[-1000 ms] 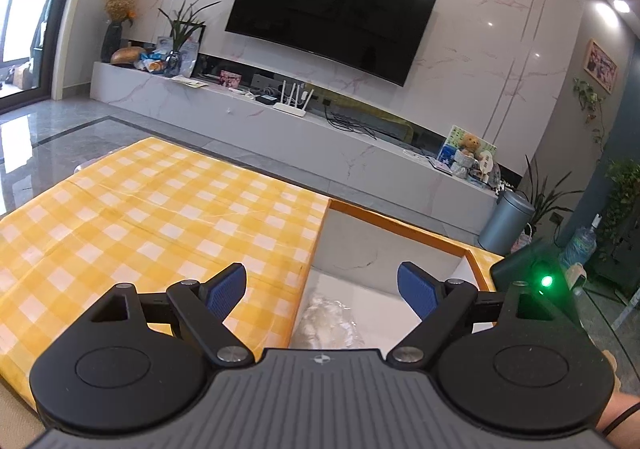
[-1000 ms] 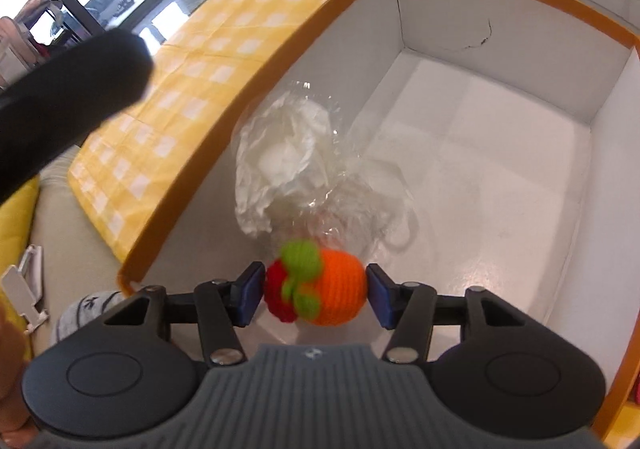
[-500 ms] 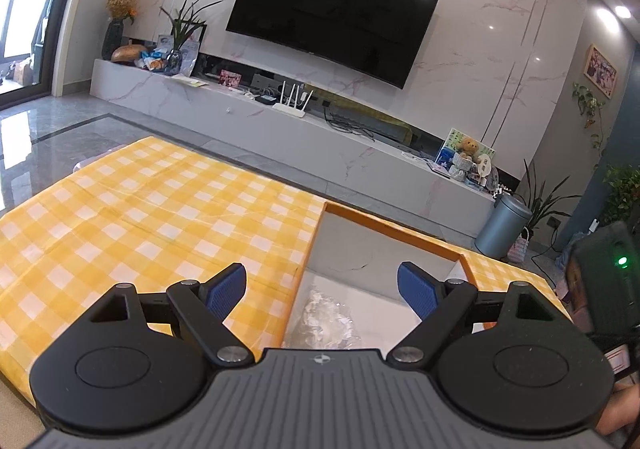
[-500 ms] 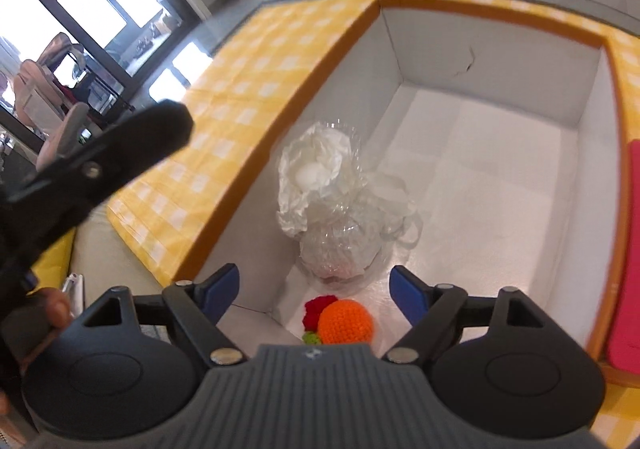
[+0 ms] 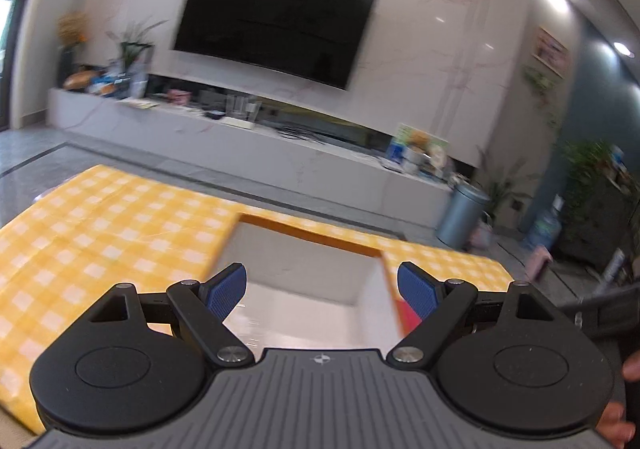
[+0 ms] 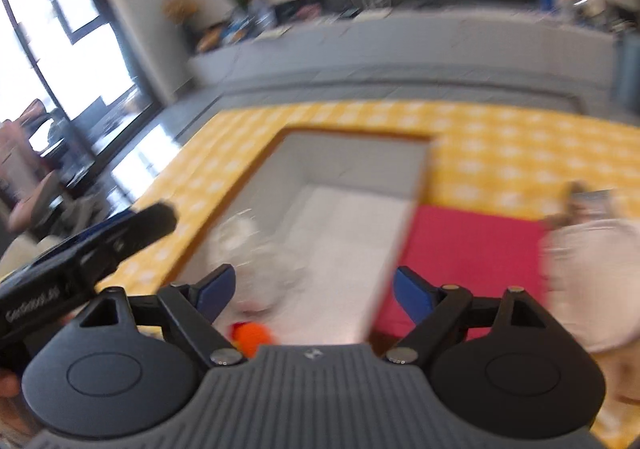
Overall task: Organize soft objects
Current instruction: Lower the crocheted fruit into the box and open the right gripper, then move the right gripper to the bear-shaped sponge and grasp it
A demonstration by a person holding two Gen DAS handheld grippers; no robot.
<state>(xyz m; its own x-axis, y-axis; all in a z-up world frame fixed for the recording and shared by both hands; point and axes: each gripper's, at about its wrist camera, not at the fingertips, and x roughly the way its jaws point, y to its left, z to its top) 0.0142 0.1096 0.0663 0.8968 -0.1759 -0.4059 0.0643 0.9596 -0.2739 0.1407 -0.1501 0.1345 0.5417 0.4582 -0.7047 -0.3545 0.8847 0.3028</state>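
Right claw (image 6: 314, 291): spread wide, nothing between its blue pads; it hangs above the near end of the box.
Left claw (image 5: 322, 291): also spread wide and empty, seen over the box from the other side; in the right view its black body (image 6: 86, 249) crosses the lower left.
Soft toy (image 6: 253, 333): a small orange ball with a bit of red, lying on the floor of the box, just below and slightly left of the right claw, partly hidden by the claw's grey body. It looks placed already.
Plastic bag (image 6: 256, 249): crumpled, clear and whitish, on the box floor just beyond the toy; blurred.
Box (image 6: 352, 161): white inside, orange-rimmed, its long axis running away from the right claw.
Next candidates: a red cloth (image 6: 468, 257) lies flat just right of the box, and a pale, soft-looking bundle (image 6: 592, 281) sits at its far right edge; blur hides what it is.
Key relation: both lie to the right of the right claw, outside the box wall, so the right claw is plainly the nearer one; I judge a swing rightward comes next.
Bench (image 5: 120, 225): covered in yellow-and-white check, box set into or on it.
Room: a living room with a wall television (image 5: 276, 15), a long low cabinet (image 5: 256, 145), a grey bin (image 5: 460, 217), potted plants and large windows (image 6: 60, 49).
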